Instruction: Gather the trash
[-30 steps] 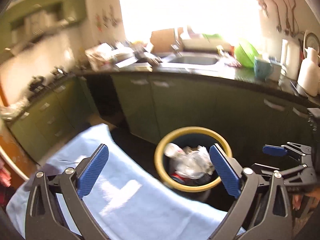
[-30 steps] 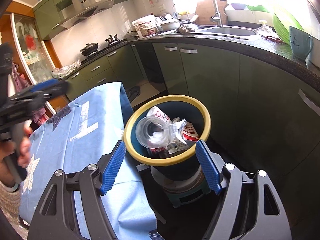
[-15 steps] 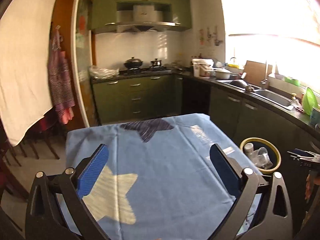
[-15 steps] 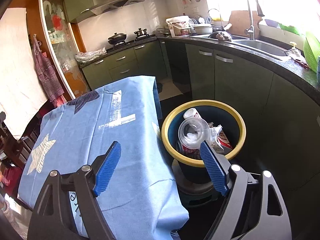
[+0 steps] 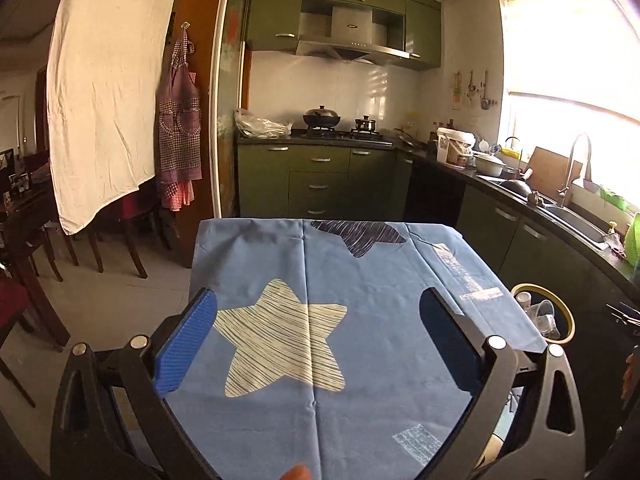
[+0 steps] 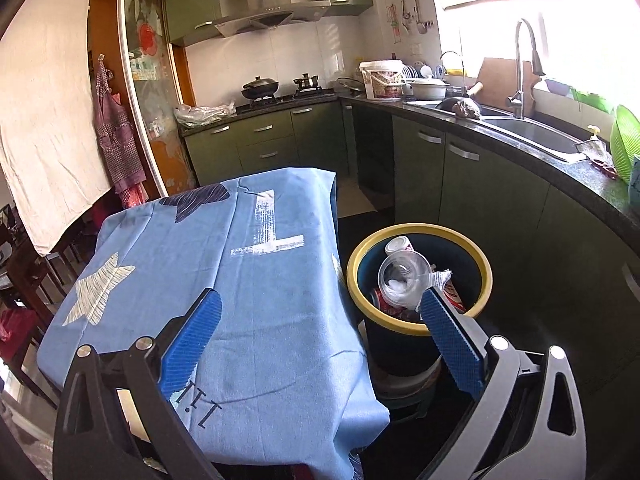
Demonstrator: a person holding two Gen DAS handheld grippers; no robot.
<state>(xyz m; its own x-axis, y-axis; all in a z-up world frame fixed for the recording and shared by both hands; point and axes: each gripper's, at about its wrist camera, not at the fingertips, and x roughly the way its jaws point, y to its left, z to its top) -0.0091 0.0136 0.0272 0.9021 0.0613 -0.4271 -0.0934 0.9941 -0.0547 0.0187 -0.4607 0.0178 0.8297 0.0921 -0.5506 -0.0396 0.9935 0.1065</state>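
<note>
A dark blue trash bin with a yellow rim [image 6: 486,276] stands on the floor right of the table; it also shows in the left wrist view [image 5: 570,320]. Inside lie a clear plastic cup [image 6: 404,280], a can [image 6: 398,245] and wrappers [image 6: 452,294]. My left gripper [image 5: 318,340] is open and empty above a table covered with a blue star-print cloth [image 5: 360,288]. My right gripper [image 6: 320,334] is open and empty, above the table's right edge [image 6: 340,280] and the bin.
Green kitchen cabinets [image 6: 460,184] with a dark counter and sink [image 6: 532,132] run along the right. A stove with pots [image 5: 340,124] is at the back. Dining chairs [image 5: 132,220], a hung white sheet [image 5: 104,100] and an apron [image 5: 178,120] are on the left.
Both grippers have pulled back and up from the bin. The left view has swung left from the bin to the table. Both stay open and empty.
</note>
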